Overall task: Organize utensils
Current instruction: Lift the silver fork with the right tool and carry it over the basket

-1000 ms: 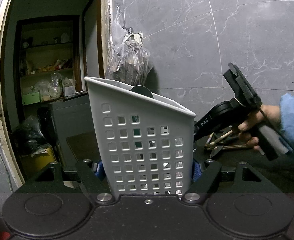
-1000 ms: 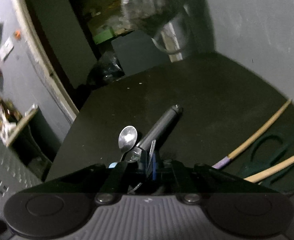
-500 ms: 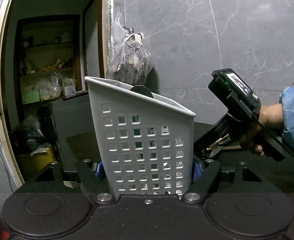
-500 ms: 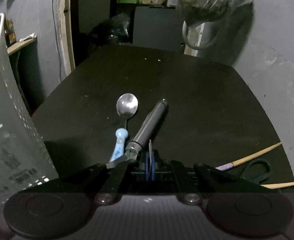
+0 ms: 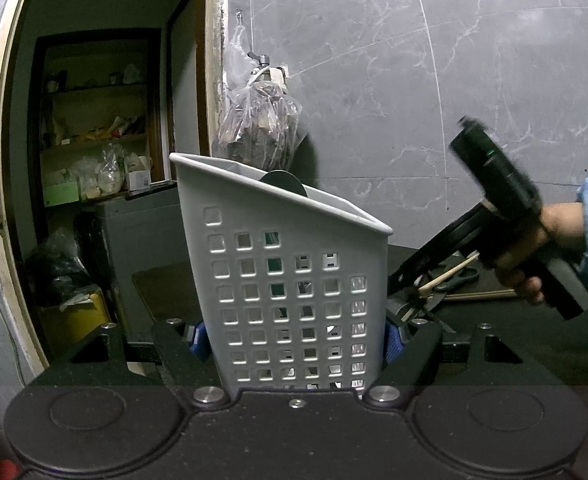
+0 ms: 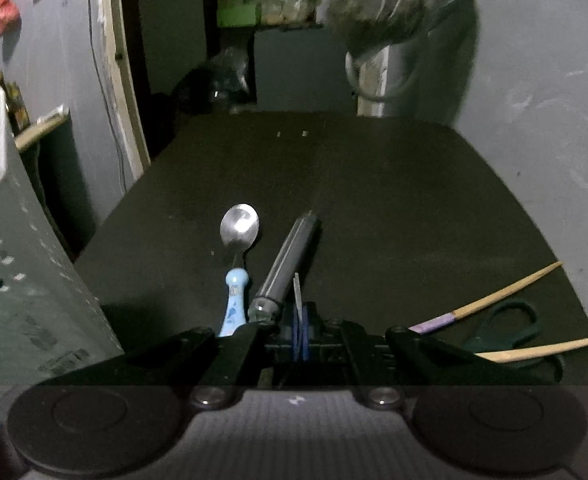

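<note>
Because the right hand-held gripper (image 6: 300, 320) has its blue pads pressed together on a thin metal blade seen edge-on, I treat the dark-handled tool (image 6: 287, 260) as a delicate hold. The blade is stiff, smooth and probably slippery, and the round matte handle juts up the frame from the pads like a lever. I'd judge it light but nose-heavy, so it could swivel in the pinch. A hold nearer the metal collar, where blade meets handle, would be steadier.

Just left of it is a spoon (image 6: 239, 226) with a polished steel bowl and a glossy pale-blue handle that looks ceramic, hence brittle and slick. I cannot tell whether it lies on the bench (image 6: 374, 200) or is caught up with the tool.

At lower right, two tapered wooden chopsticks (image 6: 494, 300) lie across dark-handled scissors (image 6: 510, 324) on the matte black surface.

In the left wrist view, the left hand-held gripper (image 5: 294, 336) is clamped on the basket (image 5: 285, 280) at centre frame. It is thin white plastic with square perforations and a slanted rim, so it is light and likely to flex. A dark rounded utensil tip shows above the rim.
</note>
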{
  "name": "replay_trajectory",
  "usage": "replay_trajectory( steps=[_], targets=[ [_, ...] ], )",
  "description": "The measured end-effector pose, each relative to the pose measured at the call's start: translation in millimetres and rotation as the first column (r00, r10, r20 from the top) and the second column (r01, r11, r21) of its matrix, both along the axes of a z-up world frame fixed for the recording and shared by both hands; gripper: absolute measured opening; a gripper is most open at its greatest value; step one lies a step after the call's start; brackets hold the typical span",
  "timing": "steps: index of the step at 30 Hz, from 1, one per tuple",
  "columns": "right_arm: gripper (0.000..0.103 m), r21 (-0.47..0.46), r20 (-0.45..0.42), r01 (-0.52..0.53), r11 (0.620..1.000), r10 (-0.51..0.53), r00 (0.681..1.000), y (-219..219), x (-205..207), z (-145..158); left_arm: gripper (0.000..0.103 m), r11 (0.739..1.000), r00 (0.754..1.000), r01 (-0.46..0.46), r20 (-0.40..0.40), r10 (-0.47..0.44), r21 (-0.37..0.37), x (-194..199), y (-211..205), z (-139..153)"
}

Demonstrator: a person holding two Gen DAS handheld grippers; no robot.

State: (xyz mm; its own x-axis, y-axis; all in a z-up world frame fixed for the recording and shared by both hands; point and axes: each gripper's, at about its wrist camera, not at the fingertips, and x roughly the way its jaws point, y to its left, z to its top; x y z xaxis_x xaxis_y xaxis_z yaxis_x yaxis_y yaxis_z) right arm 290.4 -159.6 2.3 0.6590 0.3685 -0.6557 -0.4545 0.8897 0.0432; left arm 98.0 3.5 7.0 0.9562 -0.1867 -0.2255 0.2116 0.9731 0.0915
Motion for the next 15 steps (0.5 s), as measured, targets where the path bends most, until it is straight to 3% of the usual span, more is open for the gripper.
replay_trajectory(
  steps=[8,15],
  targets=[
    [0.002,0.068,0.192,0.016,0.998,-0.029,0.981,-21,-44,26,0.077,1.000,1.000,-0.001,-0.001,0.001,0.005,2,-3,0],
    [0.002,0.057,0.376,0.033,0.998,-0.052,0.925,-21,-79,51,0.077,1.000,1.000,-0.002,-0.003,0.002,0.006,2,-4,1]
  ],
)
